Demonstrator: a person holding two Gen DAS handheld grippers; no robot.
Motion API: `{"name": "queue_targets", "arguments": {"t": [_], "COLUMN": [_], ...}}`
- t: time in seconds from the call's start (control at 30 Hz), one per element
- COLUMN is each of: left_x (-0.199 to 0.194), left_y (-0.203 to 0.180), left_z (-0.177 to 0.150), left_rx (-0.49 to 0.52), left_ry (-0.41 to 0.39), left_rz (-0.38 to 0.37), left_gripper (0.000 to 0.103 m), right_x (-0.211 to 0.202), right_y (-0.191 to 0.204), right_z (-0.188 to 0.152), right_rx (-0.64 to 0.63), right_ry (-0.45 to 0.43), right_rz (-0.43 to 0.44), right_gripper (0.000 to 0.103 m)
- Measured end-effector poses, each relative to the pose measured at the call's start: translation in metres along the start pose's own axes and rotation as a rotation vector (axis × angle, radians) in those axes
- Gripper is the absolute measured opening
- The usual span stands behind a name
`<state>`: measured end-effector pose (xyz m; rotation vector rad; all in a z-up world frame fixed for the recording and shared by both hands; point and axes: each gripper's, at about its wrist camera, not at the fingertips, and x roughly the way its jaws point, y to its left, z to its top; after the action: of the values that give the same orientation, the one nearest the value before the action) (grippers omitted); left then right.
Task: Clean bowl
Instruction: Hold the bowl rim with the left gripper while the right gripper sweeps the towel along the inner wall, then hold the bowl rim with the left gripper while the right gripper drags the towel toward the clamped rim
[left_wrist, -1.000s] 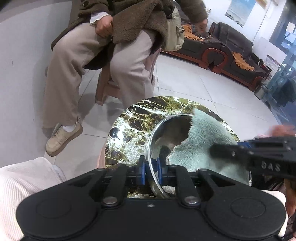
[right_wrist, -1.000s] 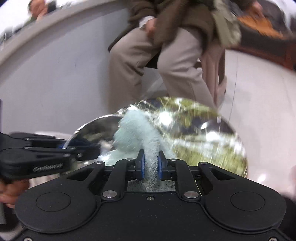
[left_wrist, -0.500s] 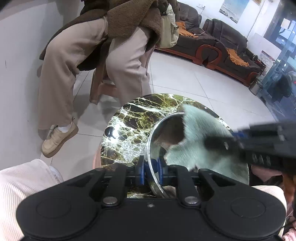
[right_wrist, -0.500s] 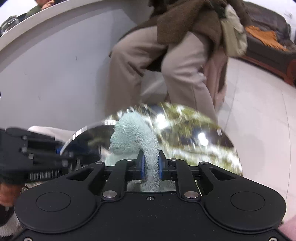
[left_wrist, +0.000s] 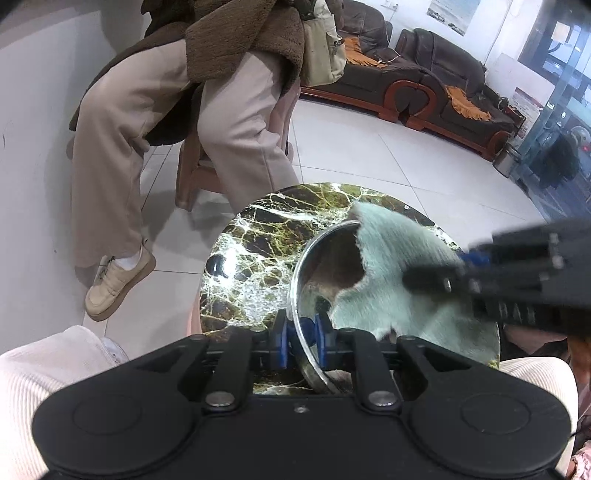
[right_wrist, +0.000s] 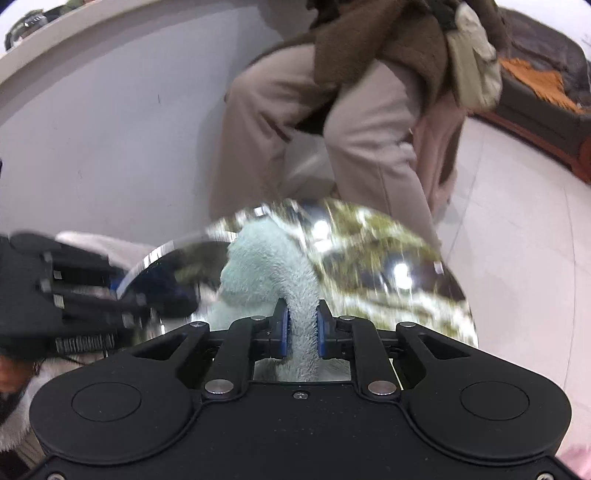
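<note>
The bowl (left_wrist: 321, 273) sits on the marble table (left_wrist: 258, 251), its rim clamped by the left tool (left_wrist: 301, 341). The right tool (right_wrist: 302, 330) grips a green cloth (right_wrist: 273, 266) inside it.

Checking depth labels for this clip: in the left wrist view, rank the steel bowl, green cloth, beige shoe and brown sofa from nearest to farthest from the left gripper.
1. Steel bowl: rim between the left gripper fingers.
2. Green cloth: right, in the bowl.
3. Beige shoe: left, on the floor.
4. Brown sofa: far upper right.
</note>
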<state>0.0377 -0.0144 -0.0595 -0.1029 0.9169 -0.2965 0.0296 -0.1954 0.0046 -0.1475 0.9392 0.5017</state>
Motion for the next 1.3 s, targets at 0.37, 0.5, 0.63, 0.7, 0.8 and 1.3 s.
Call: {"name": "queue_targets", "arguments": {"t": [0.37, 0.5, 0.63, 0.7, 0.8, 1.3], "left_x": [0.001, 0.001, 0.002, 0.001, 0.0, -0.004], "left_y": [-0.003, -0.001, 0.0, 0.0, 0.002, -0.003], "left_z": [-0.003, -0.003, -0.003, -0.003, -0.002, -0.005], "left_rx": [-0.011, -0.023, -0.034, -0.036, -0.043, -0.06], "left_ry": [-0.005, -0.008, -0.009, -0.01, -0.012, -0.023], "left_rz": [0.019, 0.015, 0.009, 0.008, 0.006, 0.027], "left_gripper": [0.015, 0.015, 0.015, 0.015, 0.015, 0.015], "right_x": [0.004, 0.001, -0.002, 0.0, 0.004, 0.006], "right_y": [-0.01, -0.021, -0.02, -0.02, -0.02, -0.016], "right_z": [-0.007, -0.028, -0.04, -0.041, -0.04, -0.041], "right_rx": [0.088, 0.225, 0.308, 0.328, 0.333, 0.317], "right_ry": [-0.06, -0.093, -0.128, -0.133, -0.134, -0.135], "right_rz": [0.012, 0.064, 0.053, 0.047, 0.044, 0.037], "right_gripper": [0.014, 0.016, 0.017, 0.017, 0.017, 0.016]}}
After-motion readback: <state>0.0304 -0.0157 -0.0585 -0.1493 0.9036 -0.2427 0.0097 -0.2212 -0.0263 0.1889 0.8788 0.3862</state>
